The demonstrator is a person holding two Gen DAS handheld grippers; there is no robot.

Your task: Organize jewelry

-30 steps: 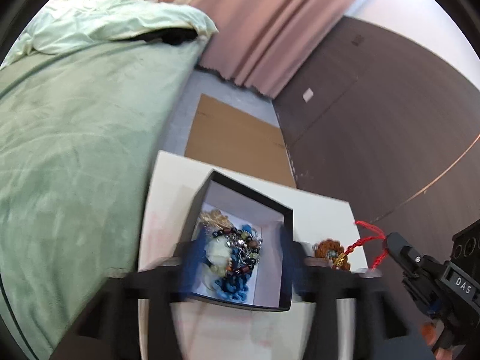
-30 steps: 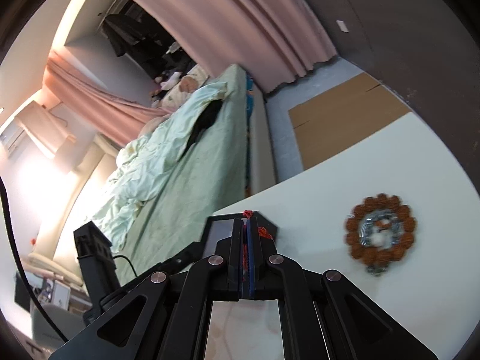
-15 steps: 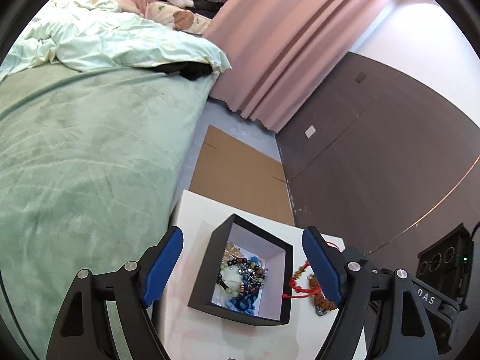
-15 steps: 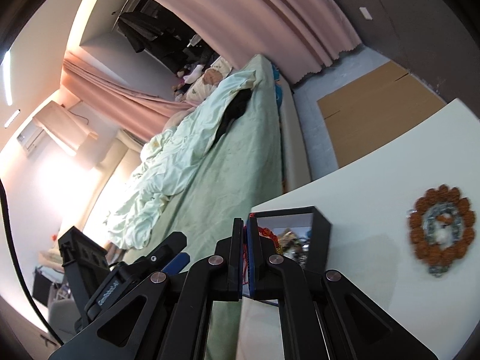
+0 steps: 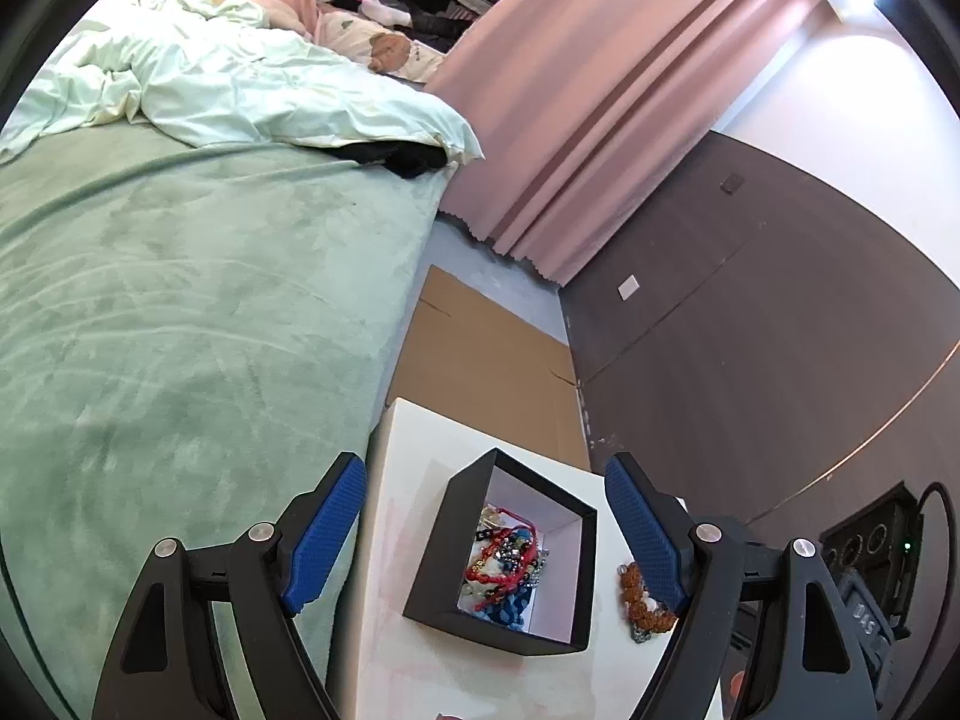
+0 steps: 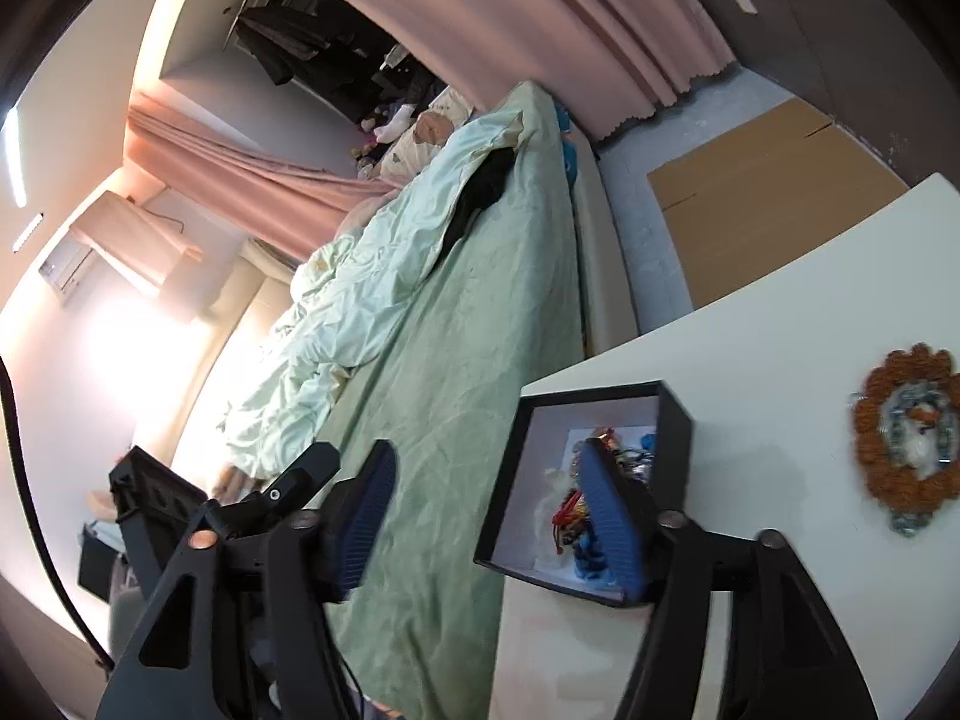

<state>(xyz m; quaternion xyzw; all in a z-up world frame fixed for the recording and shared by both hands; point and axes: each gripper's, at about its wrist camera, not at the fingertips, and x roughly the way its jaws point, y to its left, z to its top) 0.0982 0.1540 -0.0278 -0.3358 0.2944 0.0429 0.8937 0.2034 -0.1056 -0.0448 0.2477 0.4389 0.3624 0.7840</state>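
Surface (image 5: 414, 630): white, beside green bed (image 5: 180, 330).
Box (image 5: 432, 552): black, open, on surface; red cord bracelet (image 5: 501, 564) inside atop beads.
Brown bead bracelet (image 6: 903, 429): right of box.
Left gripper (image 5: 486, 534): fingers spread, empty.
Right gripper (image 6: 492, 516): fingers spread, empty.

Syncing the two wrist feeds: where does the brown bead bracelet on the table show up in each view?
Left wrist: brown bead bracelet sits low and right of centre, on the white table, partly hidden behind the left gripper's right finger.
Right wrist: brown bead bracelet lies at the far right edge, mid-height, fully visible.
Shared landmark: the black jewelry box, beside the bracelet in both views.
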